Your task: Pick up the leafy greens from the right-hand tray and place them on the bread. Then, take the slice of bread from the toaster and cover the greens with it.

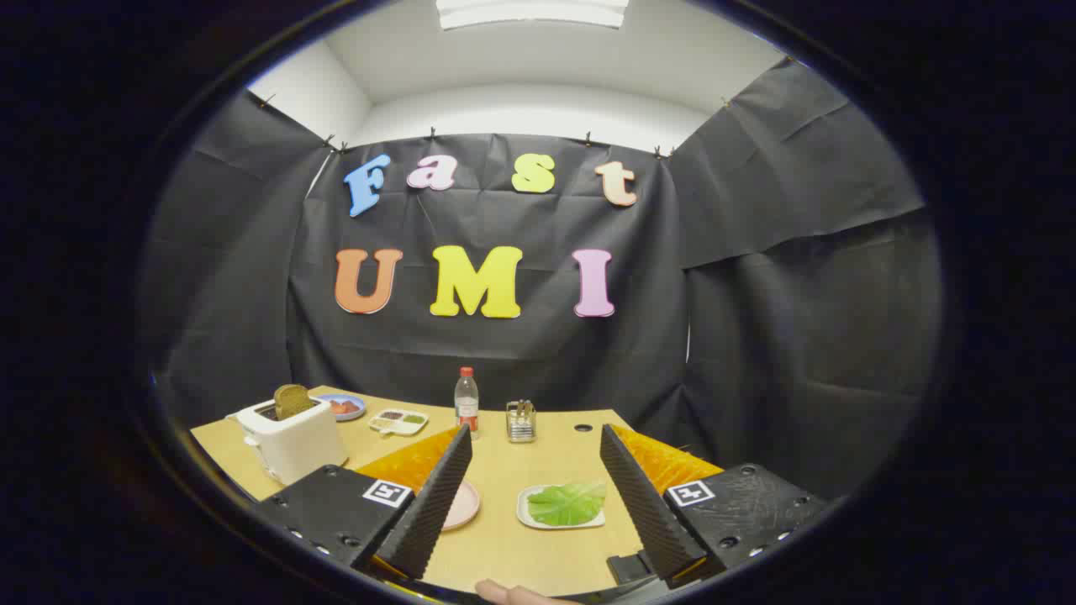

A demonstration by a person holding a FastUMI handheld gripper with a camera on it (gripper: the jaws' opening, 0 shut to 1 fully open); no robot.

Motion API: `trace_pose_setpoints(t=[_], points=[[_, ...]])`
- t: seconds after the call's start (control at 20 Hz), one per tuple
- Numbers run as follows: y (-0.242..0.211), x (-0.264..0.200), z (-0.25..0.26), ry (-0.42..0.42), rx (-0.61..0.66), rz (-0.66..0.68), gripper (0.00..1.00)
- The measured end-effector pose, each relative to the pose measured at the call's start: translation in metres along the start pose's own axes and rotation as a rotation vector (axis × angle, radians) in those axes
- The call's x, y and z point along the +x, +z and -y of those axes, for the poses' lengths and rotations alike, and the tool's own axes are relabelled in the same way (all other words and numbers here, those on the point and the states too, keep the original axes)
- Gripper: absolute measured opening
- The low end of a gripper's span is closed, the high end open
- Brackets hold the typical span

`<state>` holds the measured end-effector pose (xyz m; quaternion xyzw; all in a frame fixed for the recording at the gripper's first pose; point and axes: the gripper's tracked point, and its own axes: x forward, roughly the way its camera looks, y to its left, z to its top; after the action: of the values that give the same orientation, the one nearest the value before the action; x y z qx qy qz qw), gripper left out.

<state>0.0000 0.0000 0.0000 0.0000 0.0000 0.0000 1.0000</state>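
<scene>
1. gripper [534, 487] of mine held above the near edge of a pale wooden table [546, 445], fingers spread wide apart and pinching nothing
2. leafy greens [567, 502], one flat green leaf, lie on a small white tray [528, 514] between my two fingers and just ahead of them, nearer the right finger
3. beside the tray, toward my left finger, sits a pink plate [465, 504], mostly hidden behind that finger; i cannot tell whether bread lies on it
4. further back on the left stands a white toaster [290, 437] with a brown slice of bread [292, 400] standing upright out of its slot
5. behind the toaster is a blue plate [346, 407] with something reddish on it, and next to that a small divided dish [398, 421]
6. at the far edge of the table stand a clear bottle [466, 401] with a red cap and a metal holder [521, 420], side by side but apart
7. a bit of a hand [513, 595] shows at the near edge, below my fingers
8. by my judgement the first step is only about to begin: the greens are untouched on their tray and the toast is still in the toaster
9. the next move calls for lowering the open fingers toward the tray, straddling the leaf, then closing gently, since a thin flat leaf may slip or tear
</scene>
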Motion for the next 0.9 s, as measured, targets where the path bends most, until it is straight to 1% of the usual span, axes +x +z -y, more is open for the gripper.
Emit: trace_pose_setpoints(t=[0.2,0.55,0.7,0.9], points=[[0.0,0.005,0.01,-0.018,0.013,-0.003,0.94],[-0.006,0.021,0.014,-0.025,0.014,-0.013,0.94],[-0.011,0.045,0.015,-0.011,0.021,-0.026,0.94],[-0.03,0.098,0.03,-0.007,0.039,-0.073,0.94]])
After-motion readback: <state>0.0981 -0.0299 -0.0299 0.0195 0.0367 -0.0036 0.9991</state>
